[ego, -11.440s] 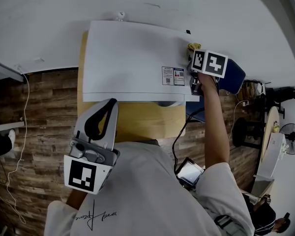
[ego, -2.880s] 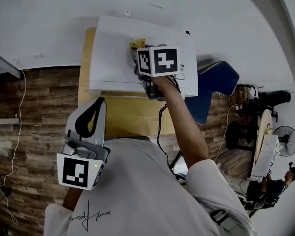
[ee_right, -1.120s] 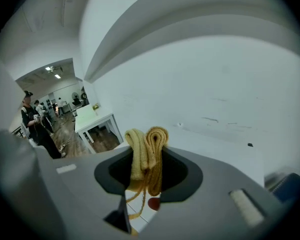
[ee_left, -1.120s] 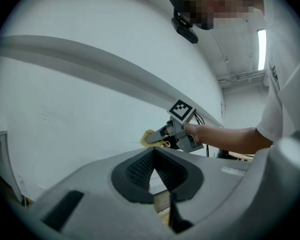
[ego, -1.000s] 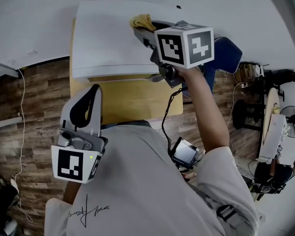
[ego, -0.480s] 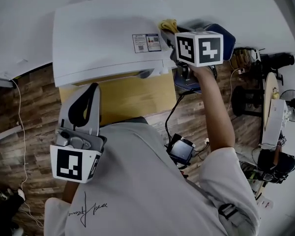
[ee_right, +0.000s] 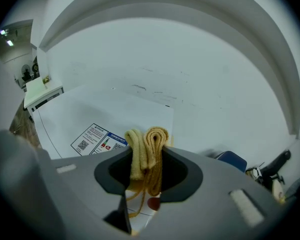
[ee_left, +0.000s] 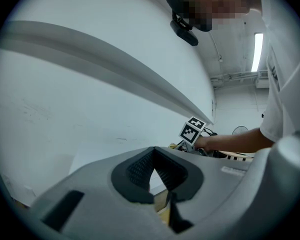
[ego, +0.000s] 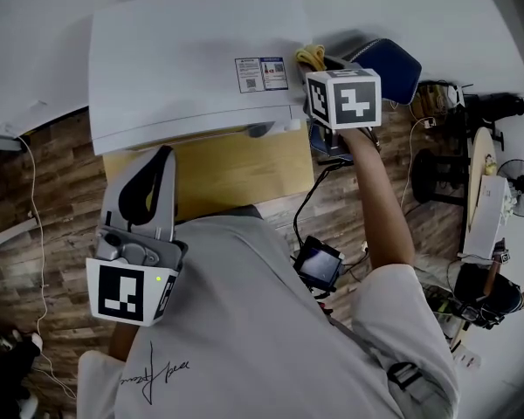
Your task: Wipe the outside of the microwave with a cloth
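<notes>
Holding the yellow cloth [ego: 310, 57] at the right edge of the white microwave [ego: 175, 68]

My left gripper [ego: 160, 159] hangs low by my shirt, jaws closed together on nothing, its tip near the front of the wooden table [ego: 236, 171]; the microwave stands on that table against the wall, its label sticker [ego: 262, 73] toward the right; just past the sticker my right gripper [ee_right: 146, 160] pinches the folded cloth tight, with a blue chair [ego: 389, 65] beyond
</notes>
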{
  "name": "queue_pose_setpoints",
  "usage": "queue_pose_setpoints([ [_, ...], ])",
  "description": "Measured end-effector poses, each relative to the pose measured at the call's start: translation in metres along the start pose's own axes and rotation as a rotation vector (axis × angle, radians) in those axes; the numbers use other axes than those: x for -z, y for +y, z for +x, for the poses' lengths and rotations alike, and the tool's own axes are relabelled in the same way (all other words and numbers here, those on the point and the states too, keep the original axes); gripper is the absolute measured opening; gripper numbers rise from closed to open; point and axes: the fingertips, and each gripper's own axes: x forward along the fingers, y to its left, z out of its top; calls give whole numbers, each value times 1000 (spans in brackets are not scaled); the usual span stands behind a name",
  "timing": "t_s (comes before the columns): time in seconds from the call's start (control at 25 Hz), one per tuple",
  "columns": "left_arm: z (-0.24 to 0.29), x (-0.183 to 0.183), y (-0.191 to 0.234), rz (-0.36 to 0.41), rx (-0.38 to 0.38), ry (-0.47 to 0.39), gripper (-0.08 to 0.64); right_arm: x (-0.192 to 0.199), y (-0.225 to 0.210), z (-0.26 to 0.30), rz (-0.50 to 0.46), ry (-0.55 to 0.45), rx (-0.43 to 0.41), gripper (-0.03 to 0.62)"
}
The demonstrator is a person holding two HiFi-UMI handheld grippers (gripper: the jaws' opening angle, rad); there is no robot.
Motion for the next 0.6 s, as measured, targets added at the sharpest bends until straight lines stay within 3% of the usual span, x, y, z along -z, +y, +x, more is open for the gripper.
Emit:
queue_pose_setpoints([
  [0.6,-21,-5,12,-15,-13,-39,-3,-6,34,-3,39,5,-29,127],
])
